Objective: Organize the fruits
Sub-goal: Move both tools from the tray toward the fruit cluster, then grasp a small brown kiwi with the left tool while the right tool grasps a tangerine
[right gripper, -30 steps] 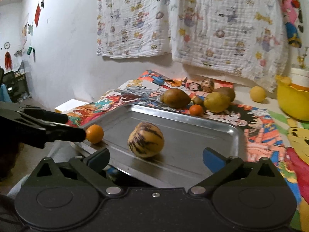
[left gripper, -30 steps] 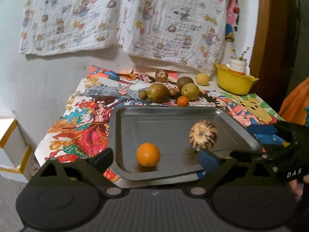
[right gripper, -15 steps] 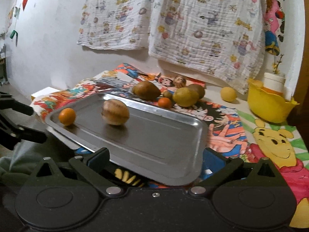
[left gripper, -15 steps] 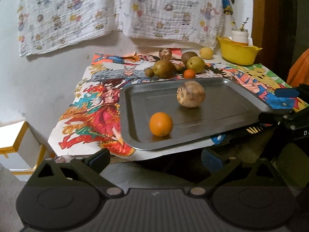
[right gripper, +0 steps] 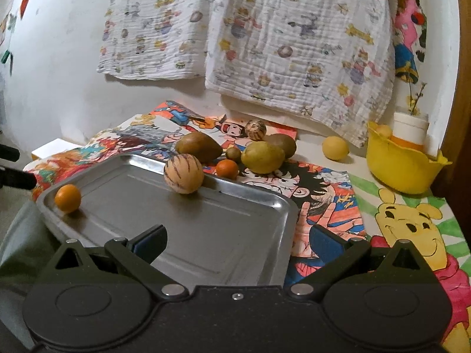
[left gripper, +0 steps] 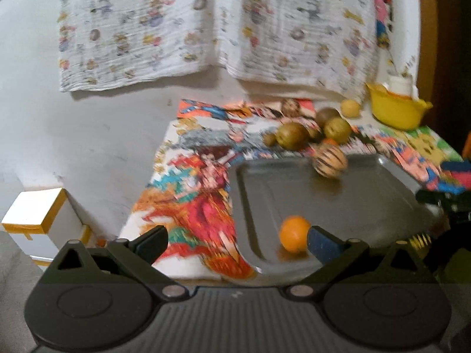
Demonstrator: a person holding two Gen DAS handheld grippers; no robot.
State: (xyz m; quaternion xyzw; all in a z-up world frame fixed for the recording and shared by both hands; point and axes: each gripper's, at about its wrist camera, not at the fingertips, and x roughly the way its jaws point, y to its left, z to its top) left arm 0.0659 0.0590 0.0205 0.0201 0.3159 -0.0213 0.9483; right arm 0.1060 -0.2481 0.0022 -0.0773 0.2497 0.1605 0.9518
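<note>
cartoon-print cloth covers the surface [right gripper: 332,194]; a metal tray [right gripper: 223,235] holds an orange [right gripper: 68,198] and a striped melon [right gripper: 183,173] against its far rim — likely to roll off if the tray tilts. left gripper [left gripper: 237,239] and right gripper [right gripper: 238,242] fingers are spread, empty. no readable writing.

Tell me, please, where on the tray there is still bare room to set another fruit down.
The tray is bare between the orange at its left end, the striped melon at its far rim, and its near right corner. Beyond the far rim, the loose fruit crowd the cloth.
</note>
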